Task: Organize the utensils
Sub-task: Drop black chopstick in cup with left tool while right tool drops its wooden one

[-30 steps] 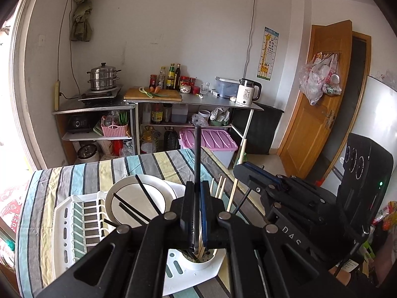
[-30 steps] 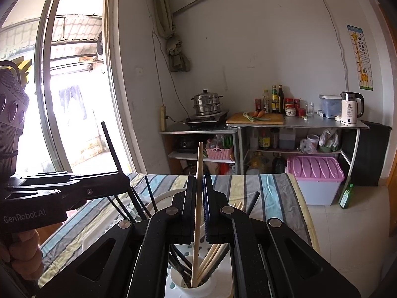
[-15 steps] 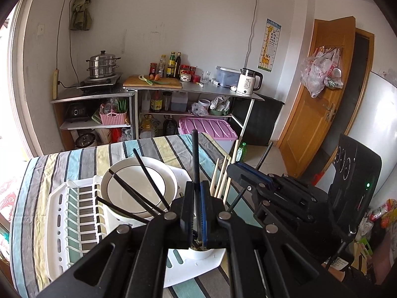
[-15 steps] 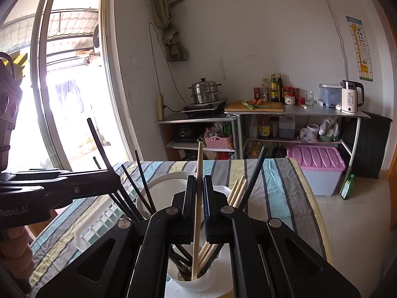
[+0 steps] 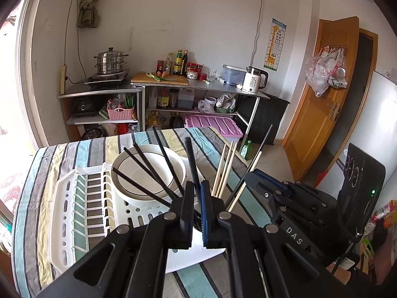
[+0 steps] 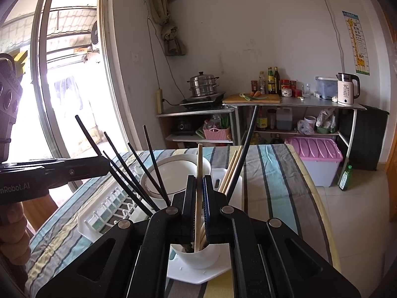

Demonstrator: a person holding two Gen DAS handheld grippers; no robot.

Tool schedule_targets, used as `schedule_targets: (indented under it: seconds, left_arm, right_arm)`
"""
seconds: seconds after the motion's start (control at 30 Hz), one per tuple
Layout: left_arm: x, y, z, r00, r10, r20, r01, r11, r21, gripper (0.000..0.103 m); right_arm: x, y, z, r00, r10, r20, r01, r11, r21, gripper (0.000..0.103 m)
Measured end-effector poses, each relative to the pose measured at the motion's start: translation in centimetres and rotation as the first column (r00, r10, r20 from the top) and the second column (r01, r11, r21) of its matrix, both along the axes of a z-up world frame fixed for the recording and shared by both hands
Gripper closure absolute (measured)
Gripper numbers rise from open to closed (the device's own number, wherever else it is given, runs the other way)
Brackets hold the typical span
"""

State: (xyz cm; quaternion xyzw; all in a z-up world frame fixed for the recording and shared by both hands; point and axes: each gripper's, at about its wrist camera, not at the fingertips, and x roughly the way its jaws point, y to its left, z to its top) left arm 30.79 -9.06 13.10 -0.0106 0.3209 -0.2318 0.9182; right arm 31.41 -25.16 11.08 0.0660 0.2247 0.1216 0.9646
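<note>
Pinching black chopstick (image 5: 192,164) in left gripper (image 5: 197,200) | clamping wooden chopstick (image 6: 199,173) in right gripper (image 6: 198,198) | both standing in white holder cup (image 6: 198,255) at drying rack (image 5: 82,208) corner, near desk (image 5: 215,273) edge

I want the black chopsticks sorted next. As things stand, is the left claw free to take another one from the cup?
Probably not yet. The left claw is shut on a black chopstick. The others fan out of the cup unobstructed, so reach seems fine once it lets go.
</note>
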Motion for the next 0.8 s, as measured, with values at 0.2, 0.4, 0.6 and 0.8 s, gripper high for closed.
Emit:
schedule_targets:
  seconds: [0.2,0.4,0.6,0.8]
  left_arm:
    - [0.3,0.7,-1.5,0.999,0.025,-0.043,-0.024,1.0,0.011,0.097]
    - [0.3,0.3,-2.5,0.998,0.034,-0.044,-0.033,0.999,0.029,0.097]
    - [0.1,0.5,-2.5,0.999,0.029,-0.034,-0.028,0.999,0.022,0.096]
    - [-0.3,0.9,-2.5,0.999,0.037,-0.035,-0.036,0.999,0.016,0.096]
  right_arm:
    - [-0.2,-0.4,-0.2,1.0,-0.016,-0.012,0.016,1.0,-0.004,0.098]
    - [-0.2,0.1,-1.0,1.0,-0.007,-0.023,0.007,1.0,-0.02,0.098]
    - [-0.2,-0.1,-1.1,1.0,-0.009,-0.02,0.009,1.0,-0.015,0.098]
    - [-0.4,-0.1,-1.1,0.999,0.002,-0.038,-0.003,1.0,-0.025,0.095]
